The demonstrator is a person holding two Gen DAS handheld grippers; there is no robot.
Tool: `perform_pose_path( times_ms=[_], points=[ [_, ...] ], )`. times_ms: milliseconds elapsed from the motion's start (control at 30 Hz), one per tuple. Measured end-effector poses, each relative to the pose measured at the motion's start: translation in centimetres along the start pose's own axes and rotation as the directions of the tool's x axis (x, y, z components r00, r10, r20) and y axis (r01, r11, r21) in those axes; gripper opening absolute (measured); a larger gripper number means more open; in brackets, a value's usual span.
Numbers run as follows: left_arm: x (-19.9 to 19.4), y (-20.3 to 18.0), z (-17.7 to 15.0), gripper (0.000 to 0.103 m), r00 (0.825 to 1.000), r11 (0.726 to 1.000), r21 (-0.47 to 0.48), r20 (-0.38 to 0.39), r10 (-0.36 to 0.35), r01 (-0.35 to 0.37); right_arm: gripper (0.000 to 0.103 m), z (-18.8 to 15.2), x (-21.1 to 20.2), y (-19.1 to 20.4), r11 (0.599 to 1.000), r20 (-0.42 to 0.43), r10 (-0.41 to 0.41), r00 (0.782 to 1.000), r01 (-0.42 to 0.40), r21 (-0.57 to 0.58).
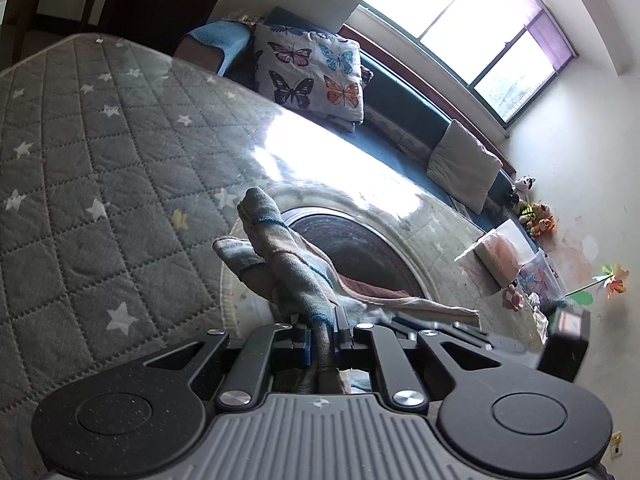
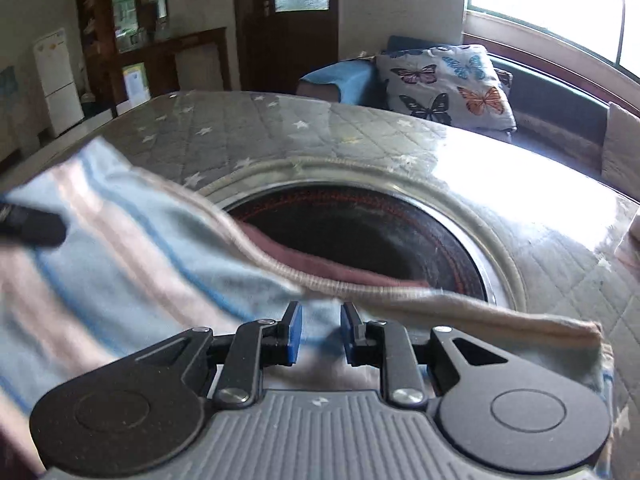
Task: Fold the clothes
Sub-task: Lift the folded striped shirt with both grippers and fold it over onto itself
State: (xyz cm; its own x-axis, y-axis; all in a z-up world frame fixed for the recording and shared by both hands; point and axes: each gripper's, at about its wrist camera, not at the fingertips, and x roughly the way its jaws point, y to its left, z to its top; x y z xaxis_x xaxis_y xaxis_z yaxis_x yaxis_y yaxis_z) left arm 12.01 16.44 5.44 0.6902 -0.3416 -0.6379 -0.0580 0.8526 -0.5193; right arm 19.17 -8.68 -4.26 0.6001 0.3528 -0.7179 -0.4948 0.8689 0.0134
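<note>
In the left wrist view, the left gripper [image 1: 323, 330] was closed almost fully on a bunched part of the striped garment [image 1: 280, 256]. The cloth was pinched between the two pads, and a rumpled wad of it stuck up and away past the fingertips. From that pinch a pale ribbed hem [image 1: 420, 303] ran off to the right, roughly level across the picture, toward the dark body of the other tool at the right edge. So the garment's long axis lay crosswise to this gripper, not along it. Beneath it lay the quilted star-patterned cover [image 1: 100, 160] with a round dark recess [image 1: 360, 248] set into it.

In the right wrist view, the right gripper [image 2: 320, 334] stood only narrowly parted — its blue pads [image 2: 295, 334] had a clear gap between them, and pale blue cloth showed in that gap. Whether the pads pressed on it I could not tell; they looked to be off it. The garment [image 2: 120, 264] spread from the lower left up toward the middle, its stripes running slantwise, and the ribbed hem [image 2: 440, 300] crossed just ahead of the fingertips and ended at a free corner on the right. The cloth hung over the near rim of the recess [image 2: 360, 232].

By my judgement the right gripper was the nearer to that hem — the edge lay straight ahead of its fingertips and across them.
</note>
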Motion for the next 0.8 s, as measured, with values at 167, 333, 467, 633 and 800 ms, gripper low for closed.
perform_pose_path(
  times_ms=[167,333,467,633,800],
  points=[
    [-0.3,-1.9,0.3,0.01,1.0,1.0,0.011,0.011,-0.002,0.002,0.022,-1.8,-2.4,1.2,0.998,-0.019,0.032,0.999,-0.033,-0.049],
    [-0.6,-4.1,0.5,0.01,1.0,0.999,0.039,0.024,0.011,-0.012,0.026,-3.7,-4.4,2.8,0.994,-0.029,0.059,0.998,-0.061,-0.086],
    [-0.4,-6.0,0.5,0.01,1.0,0.998,0.059,0.024,0.02,-0.022,0.026,-5.6,-6.0,3.6,0.99,-0.035,0.086,0.996,-0.09,-0.11],
    [0.6,-9.0,0.5,0.009,0.999,0.995,0.093,0.014,0.031,-0.033,0.031,-7.3,-8.1,3.6,0.985,-0.033,0.129,0.991,-0.132,-0.112],
    [2.2,-12.5,0.2,0.009,0.999,0.99,0.133,-0.005,0.044,-0.043,0.035,-8.2,-10.8,1.5,0.989,0.008,0.125,0.992,-0.124,-0.075]
  ],
)
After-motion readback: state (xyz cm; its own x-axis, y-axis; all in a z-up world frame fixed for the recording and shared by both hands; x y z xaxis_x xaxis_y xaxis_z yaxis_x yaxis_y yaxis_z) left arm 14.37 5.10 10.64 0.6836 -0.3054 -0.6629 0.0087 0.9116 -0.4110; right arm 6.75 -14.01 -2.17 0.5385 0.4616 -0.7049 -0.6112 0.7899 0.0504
